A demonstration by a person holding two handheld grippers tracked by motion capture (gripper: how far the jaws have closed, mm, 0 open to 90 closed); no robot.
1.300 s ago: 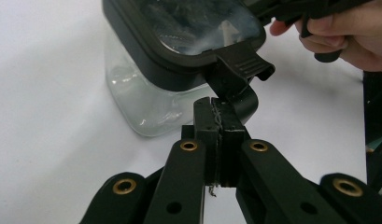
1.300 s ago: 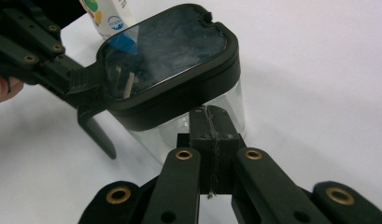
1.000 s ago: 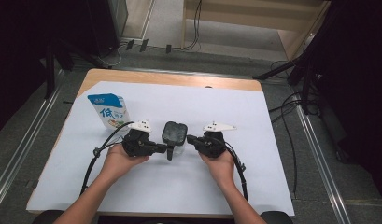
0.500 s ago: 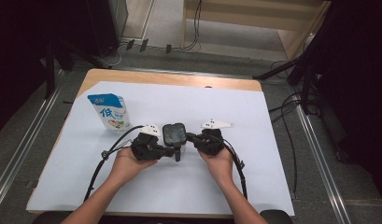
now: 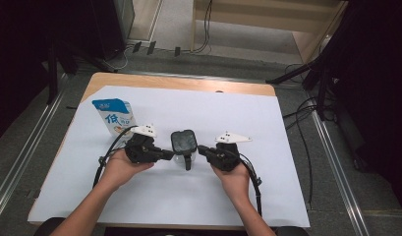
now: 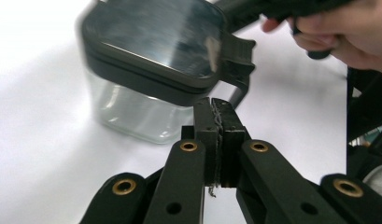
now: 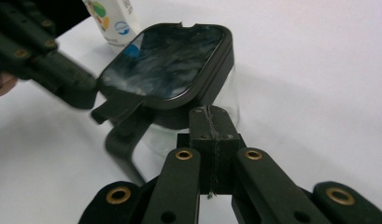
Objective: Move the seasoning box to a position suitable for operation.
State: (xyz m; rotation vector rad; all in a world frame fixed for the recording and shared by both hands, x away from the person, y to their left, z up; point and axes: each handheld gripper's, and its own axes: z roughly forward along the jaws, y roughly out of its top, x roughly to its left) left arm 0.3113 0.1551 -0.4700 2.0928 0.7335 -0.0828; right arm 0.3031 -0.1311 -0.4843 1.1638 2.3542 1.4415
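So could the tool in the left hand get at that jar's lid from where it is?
Probably yes: the left tool sits right beside the glass jar, jaws shut, with bare table between. The right tool crowds only the far side.

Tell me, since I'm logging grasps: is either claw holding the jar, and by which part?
Neither. Both the left claw and the right claw are shut on nothing, tips beside the jar.

Lidded jar [image 5: 183,142] between left gripper [image 5: 165,155] and right gripper [image 5: 202,149]
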